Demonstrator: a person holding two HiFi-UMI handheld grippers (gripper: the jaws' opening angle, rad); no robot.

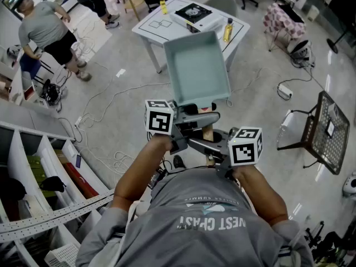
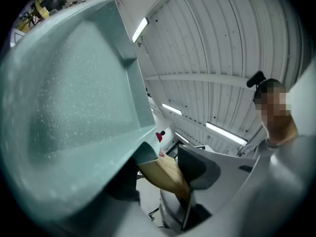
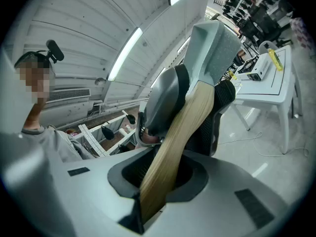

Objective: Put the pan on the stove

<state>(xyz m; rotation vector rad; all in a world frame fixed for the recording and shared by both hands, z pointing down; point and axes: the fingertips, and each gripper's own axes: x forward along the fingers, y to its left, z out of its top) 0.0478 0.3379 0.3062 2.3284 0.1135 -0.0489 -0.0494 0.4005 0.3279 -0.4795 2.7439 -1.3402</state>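
A pale green square pan [image 1: 197, 65] is held in the air in front of the person, tilted up with its inside facing the head view. Its wooden handle [image 1: 208, 133] points back toward the body. My left gripper [image 1: 186, 113] clamps the pan's near wall by the handle socket, and the pan [image 2: 74, 107] fills most of the left gripper view. My right gripper [image 1: 211, 149] is shut on the wooden handle [image 3: 173, 147], which runs up between its jaws to the pan [image 3: 212, 48]. The stove [image 1: 193, 11] sits on a white table [image 1: 150, 29] beyond the pan.
Two yellow bottles [image 1: 227, 29] [image 1: 163, 5] stand on the table near the stove. A person [image 1: 47, 29] stands far left. Cables [image 1: 105, 102] trail over the floor. A black mesh chair [image 1: 322, 132] is at right and shelves [image 1: 39, 171] at lower left.
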